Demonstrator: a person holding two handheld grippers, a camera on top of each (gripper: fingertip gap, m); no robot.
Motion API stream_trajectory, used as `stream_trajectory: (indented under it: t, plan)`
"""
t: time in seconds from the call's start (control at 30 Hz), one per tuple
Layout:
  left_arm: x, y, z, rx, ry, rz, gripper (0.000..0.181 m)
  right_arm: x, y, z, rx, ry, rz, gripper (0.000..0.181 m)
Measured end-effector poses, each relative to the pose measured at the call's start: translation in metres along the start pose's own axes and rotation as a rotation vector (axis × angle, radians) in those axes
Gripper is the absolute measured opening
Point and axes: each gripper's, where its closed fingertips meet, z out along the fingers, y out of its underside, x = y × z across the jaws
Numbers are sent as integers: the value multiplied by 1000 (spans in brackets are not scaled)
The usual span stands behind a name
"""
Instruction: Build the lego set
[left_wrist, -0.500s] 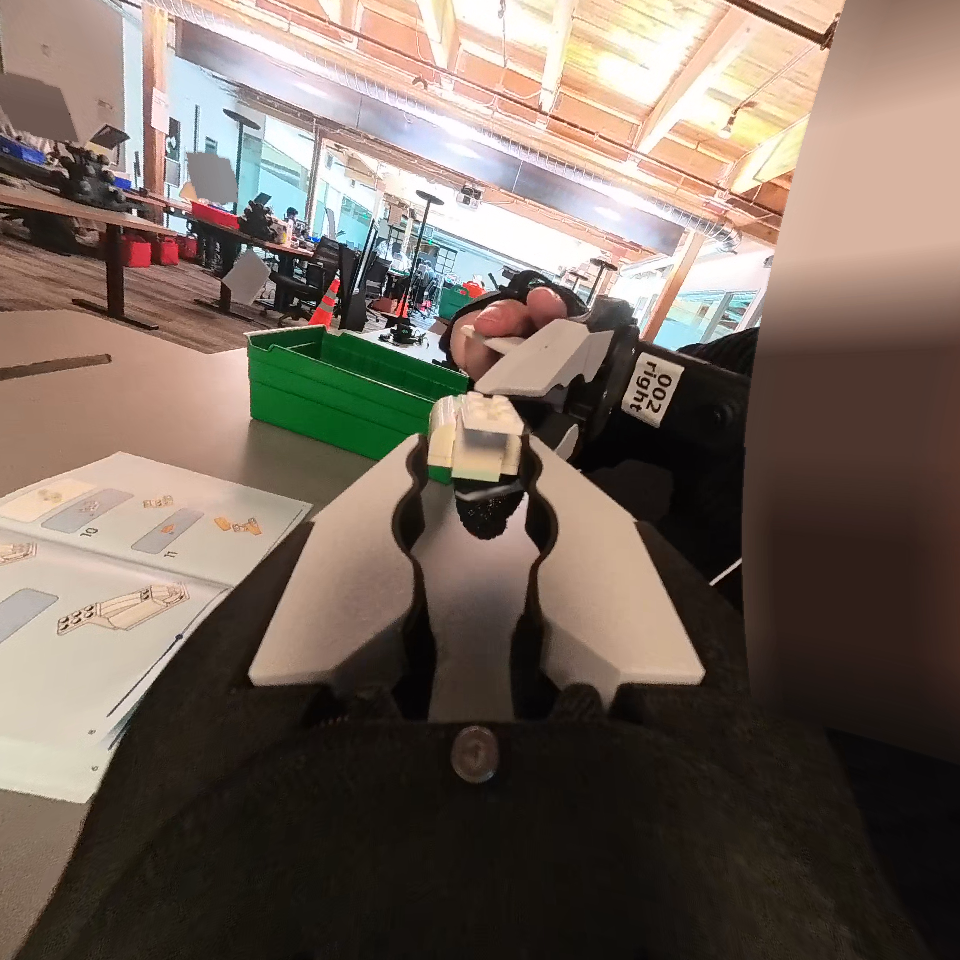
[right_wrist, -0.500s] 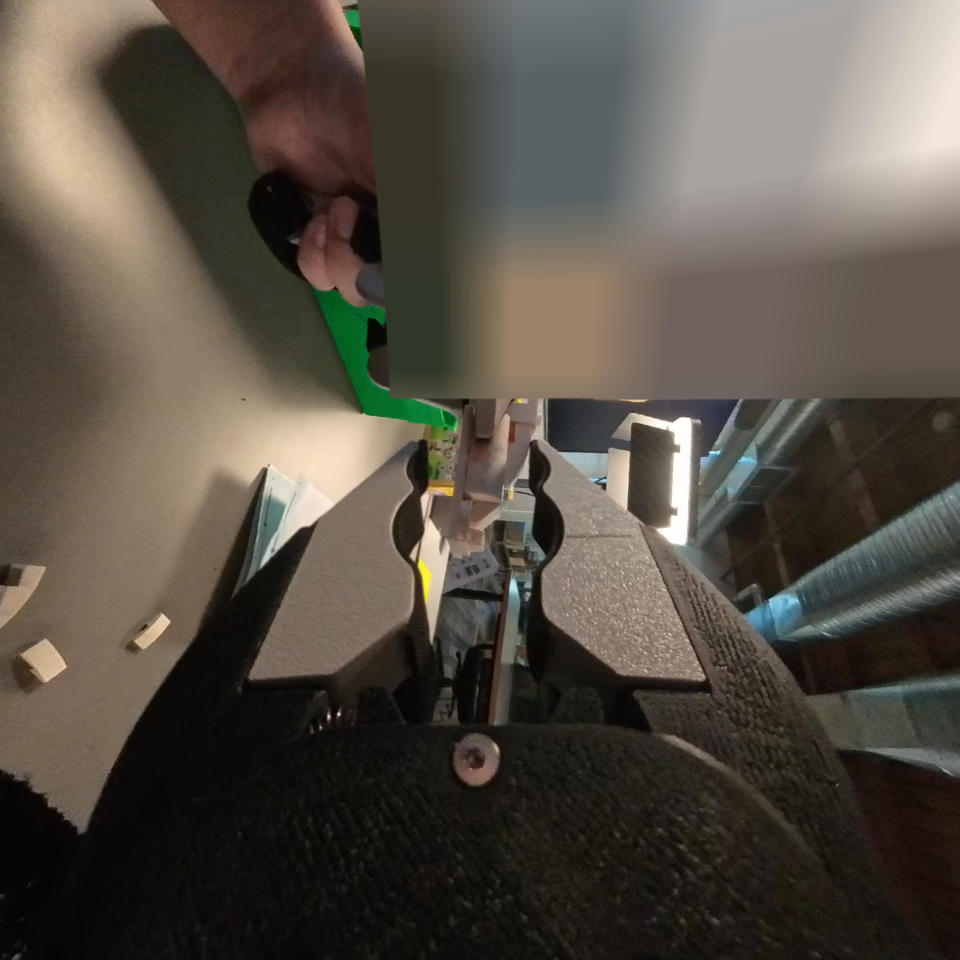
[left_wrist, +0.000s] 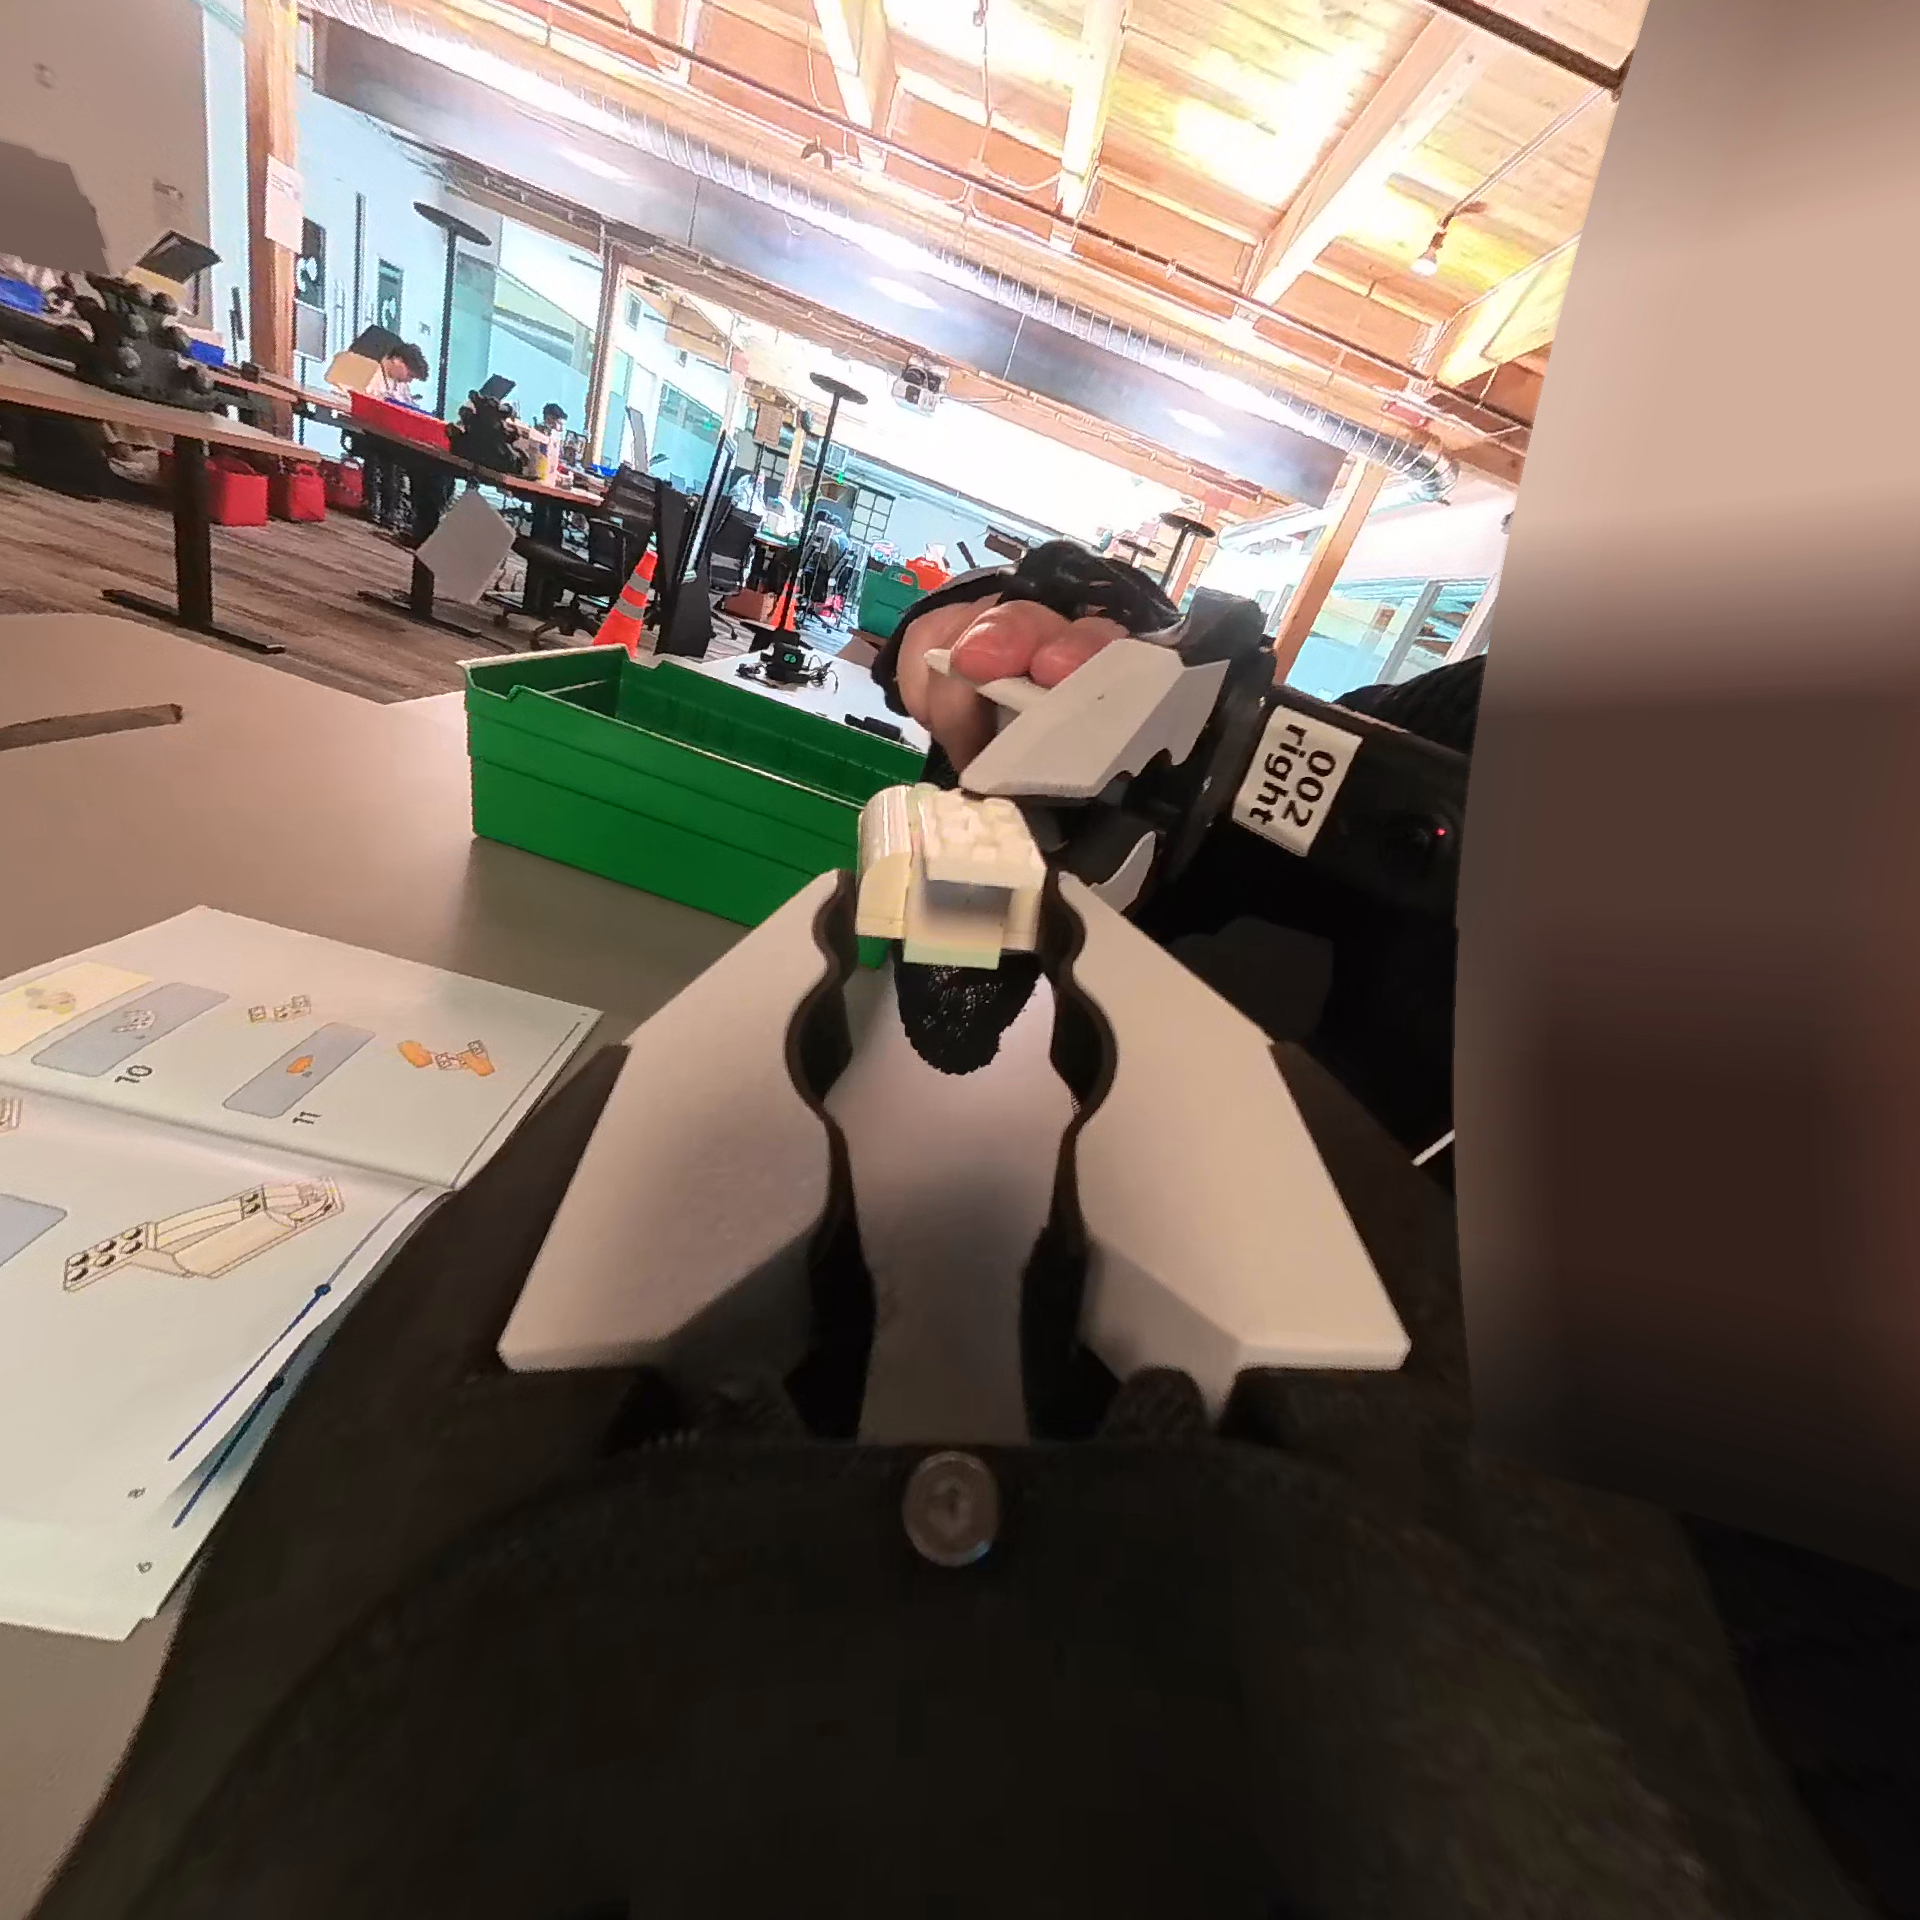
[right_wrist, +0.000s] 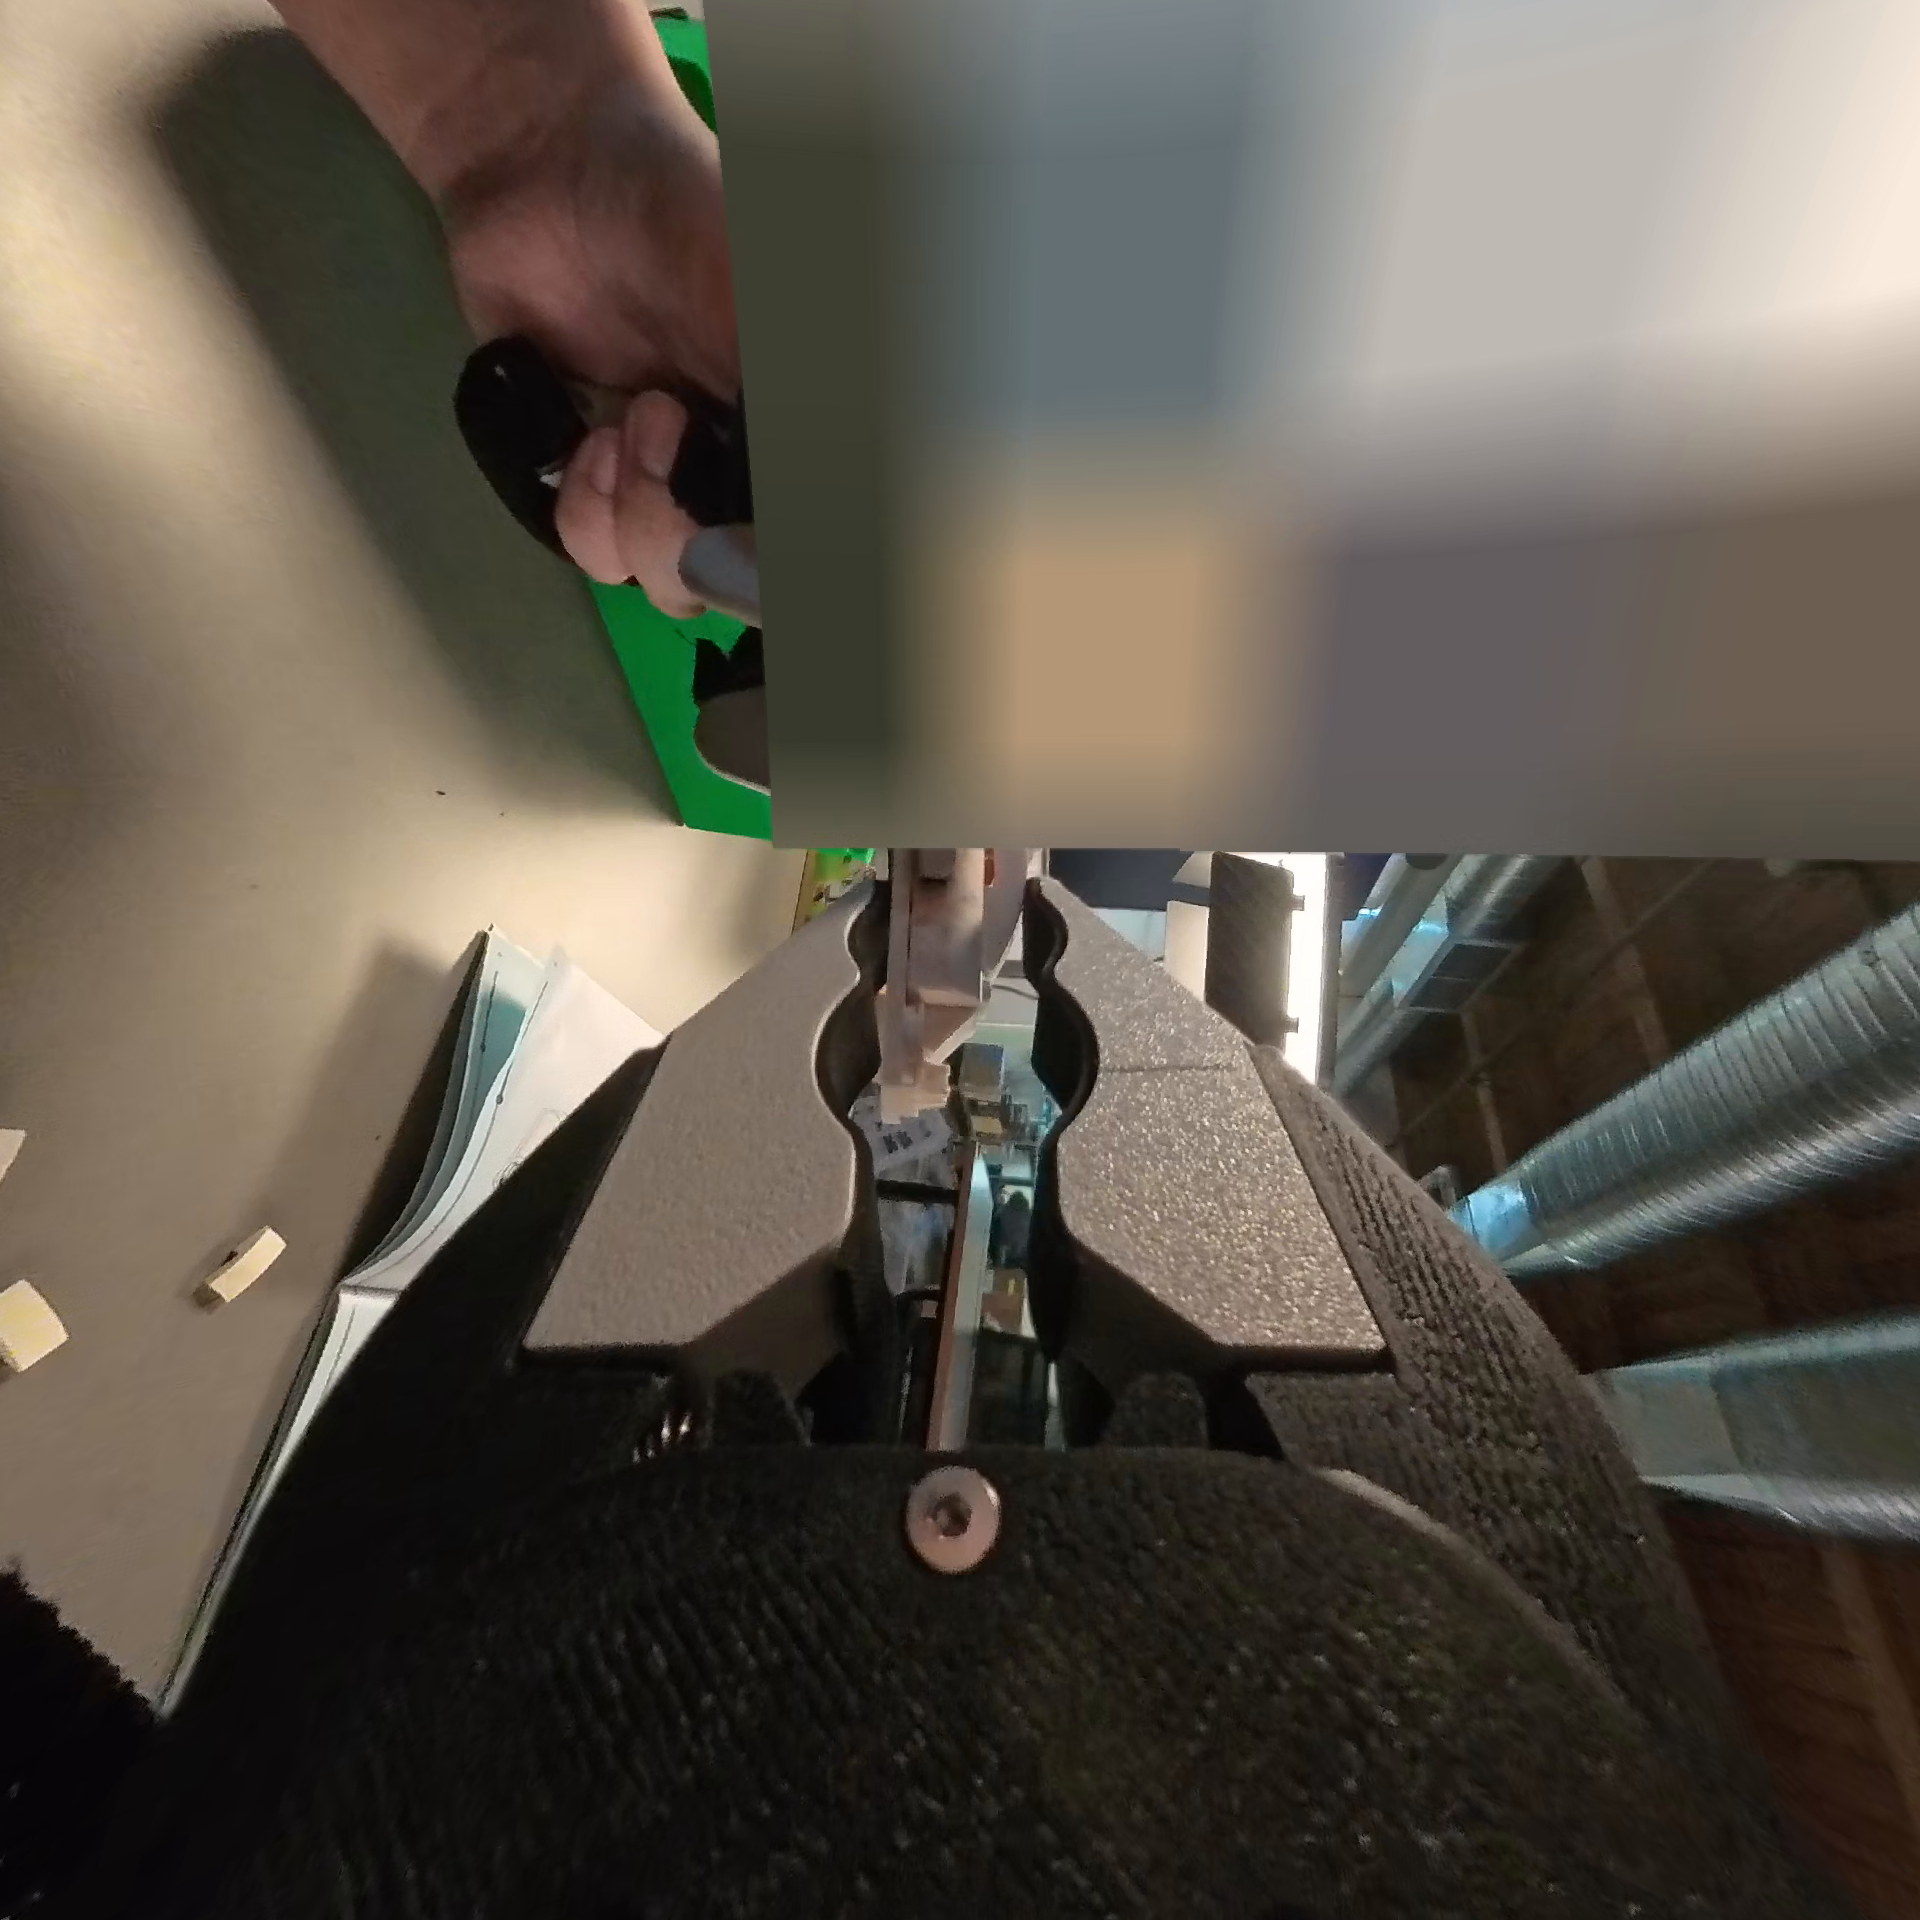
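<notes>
Fingers (left_wrist: 727, 1122) on the left gripper (left_wrist: 948, 914) are pinching the white lego build (left_wrist: 951, 883) at their tips, up off the worktop (left_wrist: 260, 800). Right gripper (right_wrist: 954, 925) clamps it too from the other side. Green bin (left_wrist: 665, 769) sits just behind, instruction booklet (left_wrist: 208, 1143) off left, couple loose pieces (right_wrist: 241, 1262) nearby.

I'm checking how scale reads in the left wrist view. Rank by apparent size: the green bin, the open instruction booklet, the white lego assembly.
1. Instruction booklet: largest, though it is cut off by the frame edge and lies nearer the camera.
2. Green bin: farther off, so its real size is unsure.
3. White lego assembly: clearly smallest.
</notes>
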Motion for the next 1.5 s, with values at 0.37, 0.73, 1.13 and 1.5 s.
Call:
stream_trajectory:
  t: [0.37, 0.73, 1.13, 1.5]
  plan:
    - [-1, 1, 2, -27, -55, 30, 34, 0, 3, -1, -52, 6, -58, 24]
    - [-5, 0, 7, -28, -47, -68, 34, -1, 9, -3, -8, -73, 140, 23]
    - [-14, 2, 13, -21, -48, -202, 33, -5, 20, -4, 18, -112, 375, 23]
    - [-16, 5, 15, -31, -78, -150, 33, -7, 23, -6, -80, -7, 172, 22]
